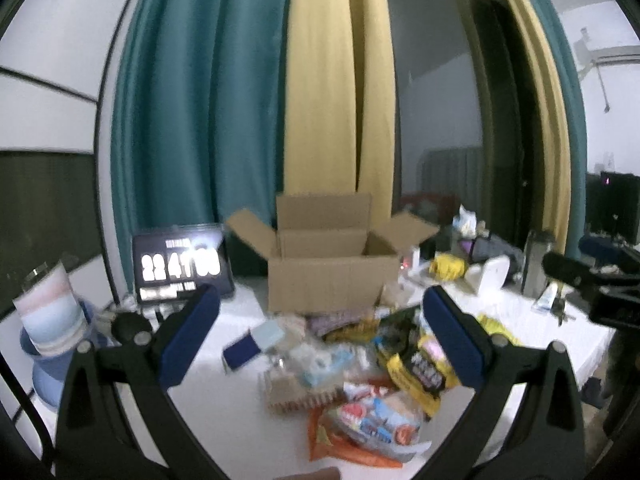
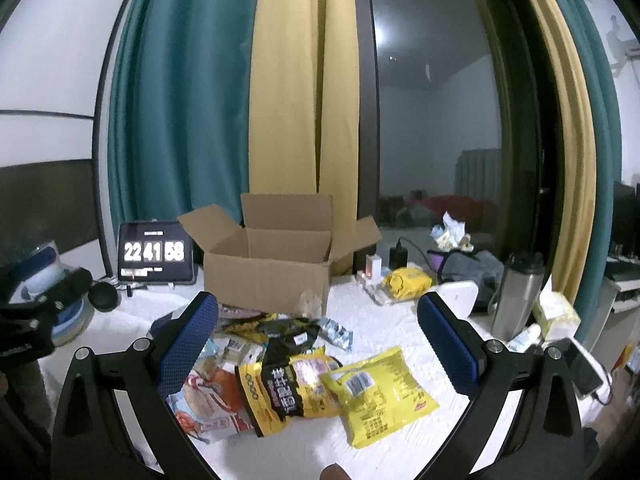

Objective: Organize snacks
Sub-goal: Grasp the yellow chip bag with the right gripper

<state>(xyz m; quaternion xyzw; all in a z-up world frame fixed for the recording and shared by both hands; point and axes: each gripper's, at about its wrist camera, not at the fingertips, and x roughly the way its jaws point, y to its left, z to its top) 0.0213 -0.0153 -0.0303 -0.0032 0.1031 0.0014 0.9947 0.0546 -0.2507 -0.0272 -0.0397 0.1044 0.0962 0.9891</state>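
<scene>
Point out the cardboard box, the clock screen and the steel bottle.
cardboard box [image 2: 266,282]: right wrist view, front wall.
clock screen [image 2: 154,252]: right wrist view, the digits.
steel bottle [image 2: 516,300]: right wrist view, mid body.

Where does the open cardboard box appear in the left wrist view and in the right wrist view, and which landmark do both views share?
Left wrist view: the cardboard box stands slightly right of centre, flaps open, behind the snack pile.
Right wrist view: the cardboard box stands left of centre, again behind the snack pile.
Shared landmark: the tablet clock sits just left of the box in both views.
</scene>
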